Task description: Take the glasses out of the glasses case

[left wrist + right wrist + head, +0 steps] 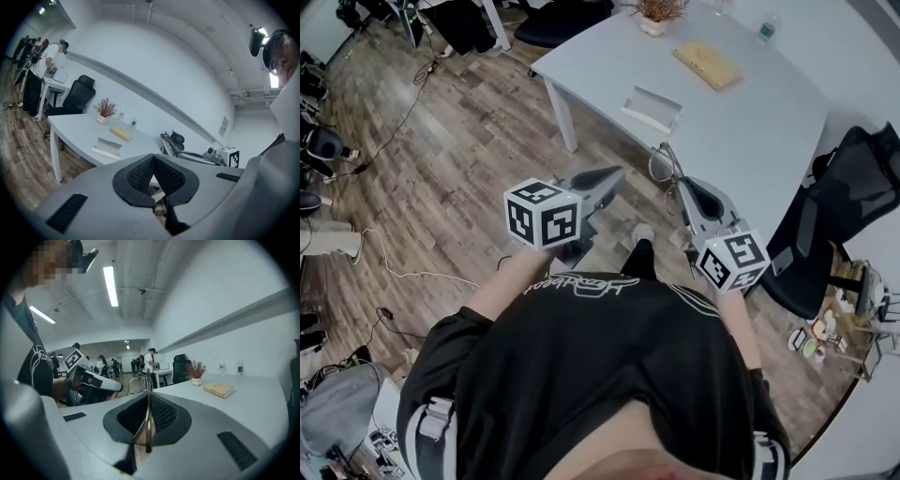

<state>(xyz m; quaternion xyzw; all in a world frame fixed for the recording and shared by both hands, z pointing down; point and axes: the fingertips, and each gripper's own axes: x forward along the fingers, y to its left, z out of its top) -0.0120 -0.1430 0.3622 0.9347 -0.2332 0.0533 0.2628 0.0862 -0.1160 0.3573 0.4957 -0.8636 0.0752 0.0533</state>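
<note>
Here both arms are bent and held out in front of the chest, over the wooden floor and short of the pale grey table [750, 131]. The left gripper [612, 175] sits level, with its marker cube toward the body and its nose aimed at the table's near corner. Its jaws are pressed together at the tips, with nothing caught between the ribbed black pads [140, 172].

The right gripper [682, 187] is held a little lower and further right, angled up and inward toward the left one. Its jaws are clenched on one side arm of the thin metal-framed glasses [147, 437]. That side arm stands edge-on between the pads, and the round lens rims jut out past the jaw tips, clear of the table and in mid-air.

The open white glasses case [652, 110] lies on the table, well apart from both grippers. Beyond it are a flat tan book [706, 64] and a small potted plant with reddish sprigs [656, 14]. A black office chair [830, 230] stands at the table's right side.
</note>
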